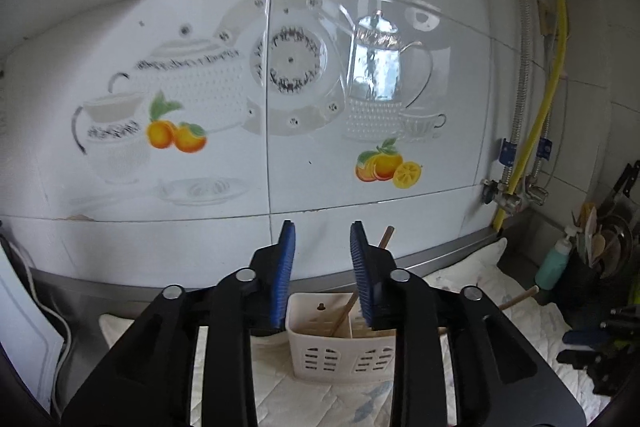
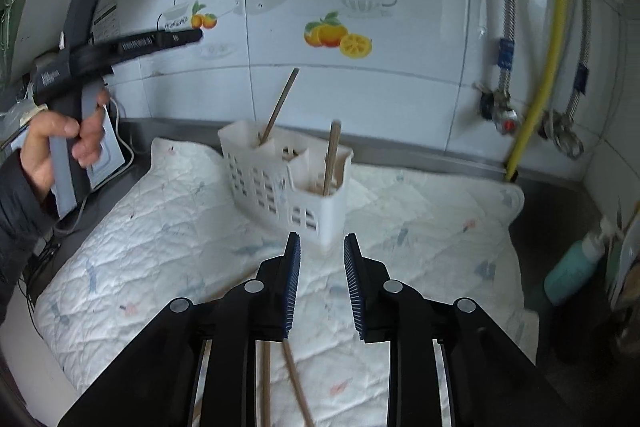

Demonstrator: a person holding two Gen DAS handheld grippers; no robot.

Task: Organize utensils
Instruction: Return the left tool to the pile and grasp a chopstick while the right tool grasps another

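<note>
Chopsticks (image 2: 280, 379) lie below the empty, slightly parted right tool (image 2: 322, 247), utensil basket (image 2: 288, 183) beyond

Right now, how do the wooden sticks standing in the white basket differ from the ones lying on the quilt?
The two sticks in the basket, one tall and leaning, one more upright, stand on end, each in its own compartment. The two sticks on the quilt lie flat and loose on the white quilt, under the right gripper. All are thin, brown and wooden.
</note>
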